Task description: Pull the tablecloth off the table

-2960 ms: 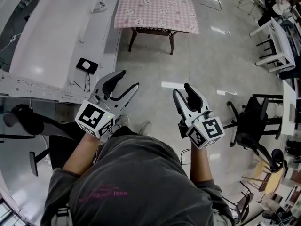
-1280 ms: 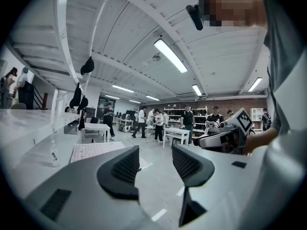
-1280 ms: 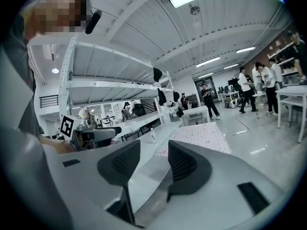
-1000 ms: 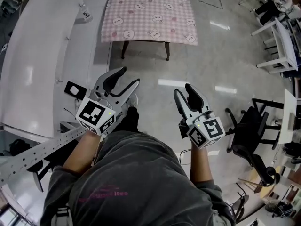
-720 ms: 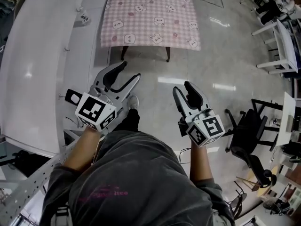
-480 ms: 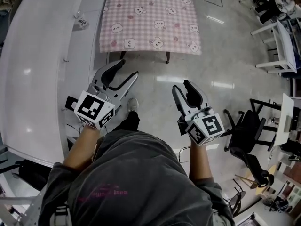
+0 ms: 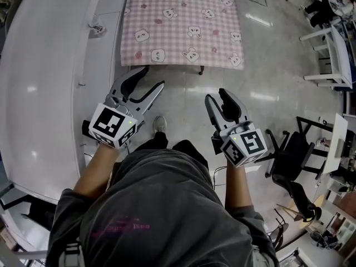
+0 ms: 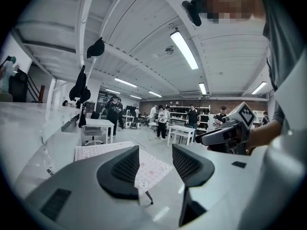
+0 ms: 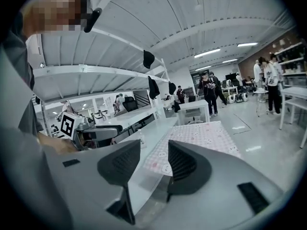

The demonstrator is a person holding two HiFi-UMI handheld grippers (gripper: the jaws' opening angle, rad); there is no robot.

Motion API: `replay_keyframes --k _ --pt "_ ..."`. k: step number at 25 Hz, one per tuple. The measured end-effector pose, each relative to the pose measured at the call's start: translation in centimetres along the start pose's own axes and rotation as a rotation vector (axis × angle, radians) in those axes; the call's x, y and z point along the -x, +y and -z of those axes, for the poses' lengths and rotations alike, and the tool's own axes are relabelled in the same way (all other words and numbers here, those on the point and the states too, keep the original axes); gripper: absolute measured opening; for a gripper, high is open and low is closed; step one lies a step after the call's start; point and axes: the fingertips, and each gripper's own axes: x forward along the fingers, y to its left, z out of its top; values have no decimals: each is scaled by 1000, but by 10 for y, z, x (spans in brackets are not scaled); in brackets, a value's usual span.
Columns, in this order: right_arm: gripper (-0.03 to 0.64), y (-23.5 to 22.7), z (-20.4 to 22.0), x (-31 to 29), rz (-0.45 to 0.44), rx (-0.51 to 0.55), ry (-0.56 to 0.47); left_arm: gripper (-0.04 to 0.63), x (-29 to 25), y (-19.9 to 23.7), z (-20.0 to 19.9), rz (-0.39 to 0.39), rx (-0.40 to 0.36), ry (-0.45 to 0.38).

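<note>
Floor (image 7: 267,65): pale and glossy, with lamp glare; it fills the head view from 12 to 3 o'clock.
Long white counter (image 7: 50,82): runs along 9 to 11 o'clock; its left side is cut off by the frame.
Person (image 7: 156,210): grey shirt at 6 o'clock, both forearms reaching forward; the legs are mostly hidden under the torso.
Tablecloth (image 7: 181,24): pink check with small animal faces, at 12 o'clock. It lies flat on its counter, the near hem hanging over; the far end is cut off at the top edge.
Small counter (image 7: 201,70): almost wholly hidden under the tablecloth; only a dark leg shows below the hem.
Office chair (image 7: 289,154): black, at 4 o'clock, well apart from the tablecloth.
Left gripper (image 7: 151,78): jaws spread, nothing between them, touching nothing. Its tips are short of the hem, though height above the floor is hard to judge.
Right gripper (image 7: 216,96): jaws parted by a narrower gap, empty, clear of the tablecloth.
Shoe (image 7: 159,124): one toe showing between the grippers.
Bottle (image 7: 97,28): small, on the long white counter at 11 o'clock; label unreadable.
</note>
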Motion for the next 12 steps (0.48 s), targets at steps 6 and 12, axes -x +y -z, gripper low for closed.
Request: replay_keyframes --k 6,12 --pt "163 0 -7 -26 -23 15 15 213 1 18 1 -14 2 18" --pt "163 -12 -2 -50 -25 9 31 213 -9 35 14 -19 10 38"
